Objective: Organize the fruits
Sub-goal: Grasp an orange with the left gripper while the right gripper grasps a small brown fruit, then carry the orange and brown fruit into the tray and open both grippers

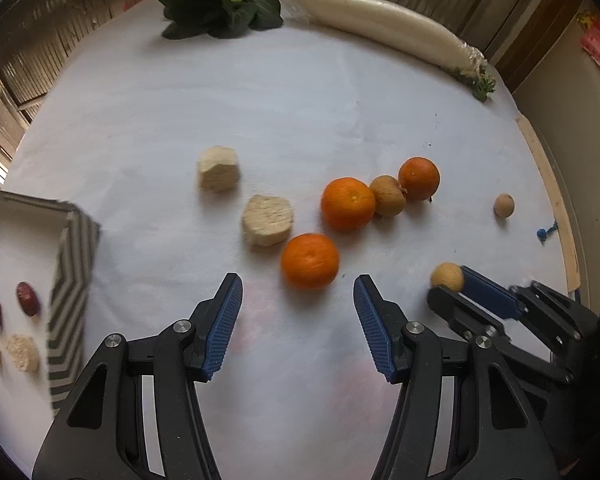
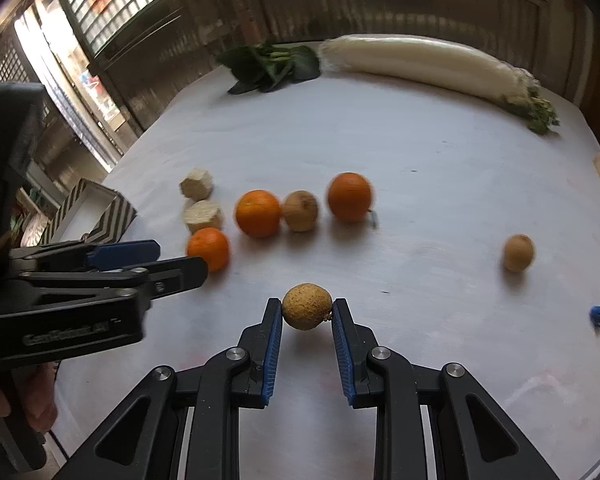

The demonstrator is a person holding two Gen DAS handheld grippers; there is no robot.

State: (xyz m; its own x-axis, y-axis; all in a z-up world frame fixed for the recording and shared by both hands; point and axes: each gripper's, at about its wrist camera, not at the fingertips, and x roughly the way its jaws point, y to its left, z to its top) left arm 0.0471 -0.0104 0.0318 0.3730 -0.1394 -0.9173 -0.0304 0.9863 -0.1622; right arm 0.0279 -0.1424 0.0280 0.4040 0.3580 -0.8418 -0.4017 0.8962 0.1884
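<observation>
Blue-padded right tool (image 2: 307,312) grips a small, rough tan round fruit (image 2: 307,306) across its middle above the near white tabletop (image 2: 420,152); light, firm, roll-prone. Left tool (image 1: 298,300) hangs open.

Three oranges (image 1: 309,261), three brown longans (image 2: 307,306), two pale chunks (image 1: 219,169), two red dates (image 1: 28,298) in the box

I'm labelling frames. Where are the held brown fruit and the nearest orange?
held brown fruit (image 2: 307,306): right wrist view, middle of its skin.
nearest orange (image 1: 309,261): left wrist view, centre of its top.
</observation>
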